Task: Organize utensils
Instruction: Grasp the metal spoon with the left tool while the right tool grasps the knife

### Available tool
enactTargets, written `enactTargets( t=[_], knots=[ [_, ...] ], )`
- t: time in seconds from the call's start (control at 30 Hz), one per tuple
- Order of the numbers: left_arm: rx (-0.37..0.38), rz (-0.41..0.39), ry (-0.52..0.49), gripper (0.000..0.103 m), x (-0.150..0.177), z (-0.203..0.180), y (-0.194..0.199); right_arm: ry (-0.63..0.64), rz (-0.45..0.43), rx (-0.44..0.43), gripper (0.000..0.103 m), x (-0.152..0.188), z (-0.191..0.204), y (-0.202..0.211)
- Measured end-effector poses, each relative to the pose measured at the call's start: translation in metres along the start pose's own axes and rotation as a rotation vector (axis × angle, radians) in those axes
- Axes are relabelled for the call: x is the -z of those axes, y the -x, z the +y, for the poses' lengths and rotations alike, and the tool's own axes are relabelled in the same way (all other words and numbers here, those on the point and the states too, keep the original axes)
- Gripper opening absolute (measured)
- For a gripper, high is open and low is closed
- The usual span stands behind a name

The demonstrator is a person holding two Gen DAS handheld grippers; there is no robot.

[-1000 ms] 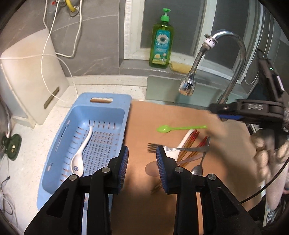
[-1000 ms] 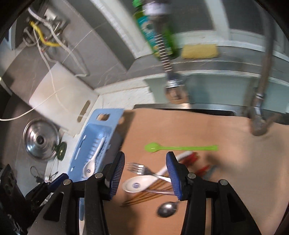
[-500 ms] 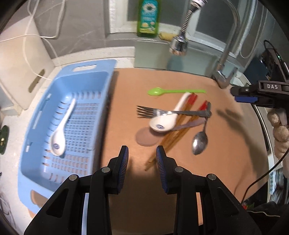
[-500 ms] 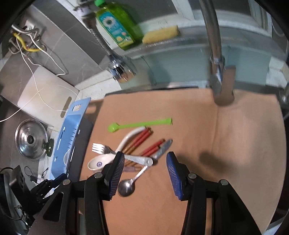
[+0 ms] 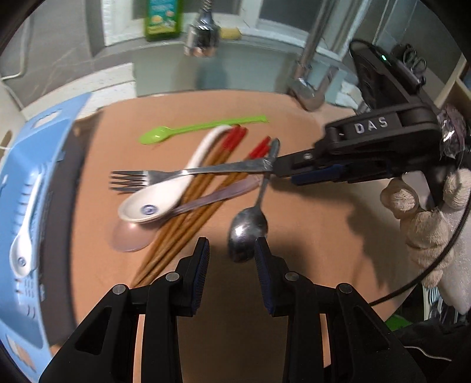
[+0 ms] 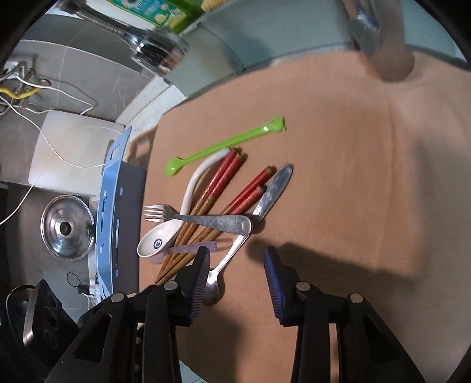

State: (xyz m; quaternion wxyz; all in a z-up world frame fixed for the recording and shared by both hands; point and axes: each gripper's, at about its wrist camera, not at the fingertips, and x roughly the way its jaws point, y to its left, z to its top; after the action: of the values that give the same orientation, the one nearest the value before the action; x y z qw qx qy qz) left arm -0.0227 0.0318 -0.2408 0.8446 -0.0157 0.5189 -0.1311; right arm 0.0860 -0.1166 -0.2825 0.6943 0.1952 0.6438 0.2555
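Observation:
A pile of utensils lies on a brown board point(image 5: 309, 235): a metal fork point(image 5: 188, 173), a white ceramic spoon point(image 5: 164, 197), red-tipped chopsticks point(image 5: 206, 188), a metal spoon point(image 5: 248, 229), a clear plastic spoon point(image 5: 206, 200) and a green plastic spoon point(image 5: 200, 129). My left gripper point(image 5: 231, 262) is open, low over the metal spoon's bowl. My right gripper point(image 6: 237, 280) is open, close to the fork's handle end point(image 6: 235, 225); in the left wrist view its fingertips point(image 5: 285, 168) touch or nearly touch that handle. A blue basket point(image 5: 26, 182) at left holds another white spoon point(image 5: 25, 235).
A faucet head point(image 5: 203, 38) hangs over the board's far side, with its base point(image 5: 309, 88) at the back right. A green soap bottle point(image 5: 162, 20) stands on the sill. A white cutting board point(image 6: 70, 147) and a steel pot lid point(image 6: 66, 227) lie left of the basket.
Both grippers have moved down and in toward the utensil pile. The right gripper has come up to the fork's handle end. The utensils have not moved.

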Motion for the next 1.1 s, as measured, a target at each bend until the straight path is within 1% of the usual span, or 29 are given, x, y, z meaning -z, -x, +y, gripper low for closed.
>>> enactTargets(
  t=[0.03, 0.1, 0.23, 0.27, 0.3, 0.47, 0.63, 0.73, 0.8, 0.83, 0.9, 1.03, 1.1],
  knots=[
    [0.001, 0.008, -0.006, 0.033, -0.001, -0.001, -0.003, -0.006, 0.007, -0.001, 0.034, -0.001, -0.001, -0.003],
    [0.007, 0.017, -0.020, 0.043, -0.003, -0.003, -0.008, -0.014, 0.016, -0.001, 0.034, -0.002, -0.002, -0.007],
    [0.008, 0.032, -0.038, 0.048, -0.005, -0.004, -0.016, -0.011, 0.013, 0.010, 0.034, -0.006, 0.000, -0.010],
    [0.004, 0.039, -0.042, 0.051, -0.006, -0.004, -0.019, -0.006, 0.012, 0.014, 0.034, -0.008, 0.001, -0.010],
    [0.004, 0.044, -0.045, 0.052, -0.006, -0.004, -0.022, -0.002, 0.011, 0.017, 0.034, -0.009, 0.002, -0.010],
    [0.008, 0.056, -0.056, 0.052, -0.004, -0.006, -0.029, 0.015, 0.011, 0.029, 0.034, -0.011, 0.005, -0.012],
    [-0.003, 0.039, -0.081, 0.052, -0.004, -0.012, -0.031, 0.011, 0.005, 0.024, 0.031, -0.015, 0.003, -0.013],
    [-0.018, 0.023, -0.104, 0.051, 0.000, -0.017, -0.031, 0.044, 0.008, 0.037, 0.030, -0.012, 0.004, -0.011],
    [-0.026, 0.010, -0.111, 0.044, 0.001, -0.017, -0.032, 0.061, 0.011, 0.042, 0.029, -0.009, 0.003, -0.011],
    [-0.030, 0.005, -0.112, 0.043, 0.002, -0.017, -0.031, 0.064, 0.011, 0.044, 0.028, -0.008, 0.003, -0.011],
    [-0.022, 0.000, -0.103, 0.035, 0.004, -0.017, -0.030, 0.061, 0.012, 0.048, 0.028, -0.009, 0.003, -0.011],
    [-0.001, -0.002, -0.099, 0.034, 0.007, -0.021, -0.027, 0.061, 0.018, 0.065, 0.028, -0.012, 0.008, -0.015],
    [0.025, 0.001, -0.096, 0.033, 0.009, -0.023, -0.026, 0.063, 0.016, 0.073, 0.028, -0.012, 0.011, -0.016]
  ],
)
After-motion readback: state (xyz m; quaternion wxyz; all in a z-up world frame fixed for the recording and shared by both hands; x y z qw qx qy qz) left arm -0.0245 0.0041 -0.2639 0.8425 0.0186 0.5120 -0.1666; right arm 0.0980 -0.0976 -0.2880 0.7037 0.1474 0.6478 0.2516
